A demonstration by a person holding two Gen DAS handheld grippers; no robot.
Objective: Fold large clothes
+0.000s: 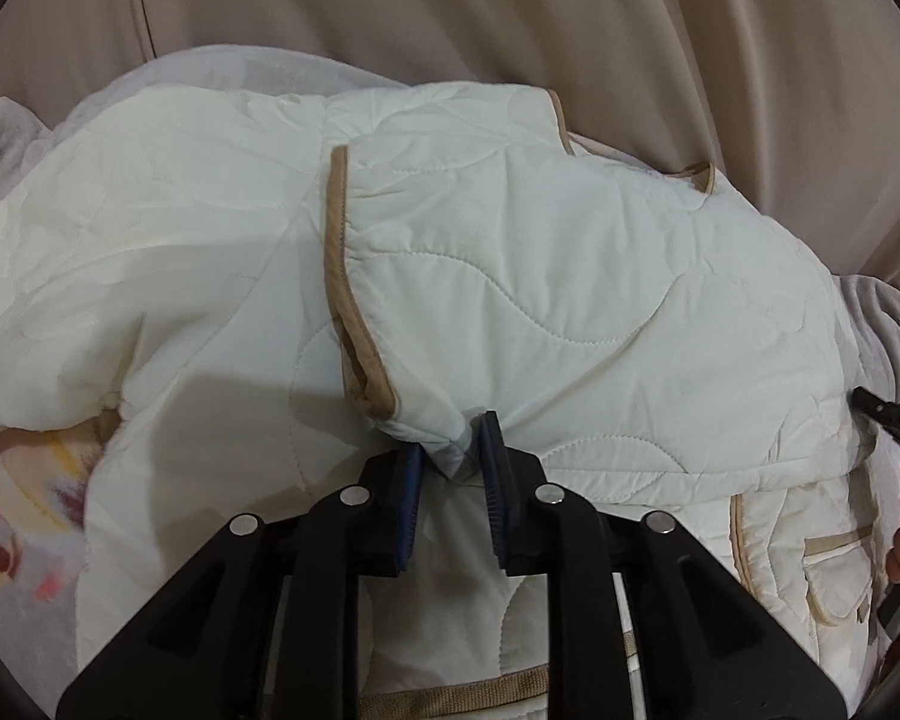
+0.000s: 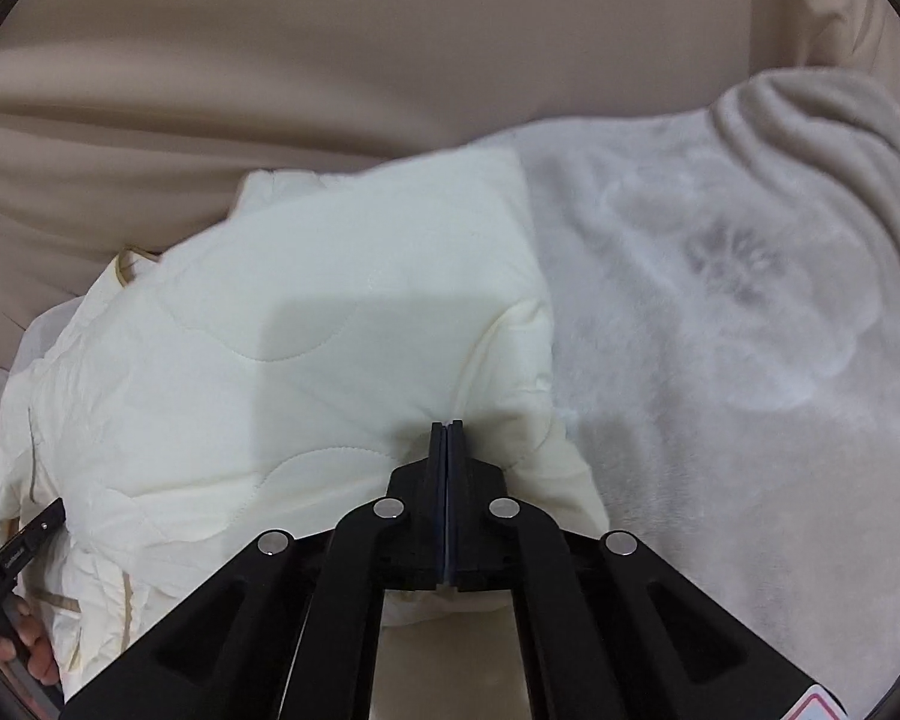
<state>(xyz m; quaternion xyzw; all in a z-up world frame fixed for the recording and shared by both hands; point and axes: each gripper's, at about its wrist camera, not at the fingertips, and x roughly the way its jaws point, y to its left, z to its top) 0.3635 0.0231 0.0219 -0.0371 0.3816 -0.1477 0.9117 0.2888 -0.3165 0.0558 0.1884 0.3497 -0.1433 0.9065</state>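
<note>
A beige sofa back (image 1: 450,12) is filling the far side of both wrist views, and over the seat a pale grey fleece blanket (image 2: 720,300) with a faint flower pattern is lying spread; at the left edge of the left wrist view I am also seeing a flowered cloth (image 1: 24,510) in pink and yellow. On top of the blanket the cream quilted jacket (image 1: 510,300) with tan piping is lying partly folded, one panel turned over the rest, its piped edge running down the middle of the left view and a flap pocket showing at the lower right.

I am holding the left gripper (image 1: 450,468) low over the near edge of the jacket, its blue pads standing slightly apart with a small corner of the folded fabric sitting between them; the pads are not pressing on it, so the hold is released. I am keeping the right gripper (image 2: 447,438) clenched, its pads meeting flush, the tips resting against the jacket's right side just beside where it meets the blanket; I cannot tell whether any fabric is caught between them. Each view is catching the other gripper and some fingers at its edge
</note>
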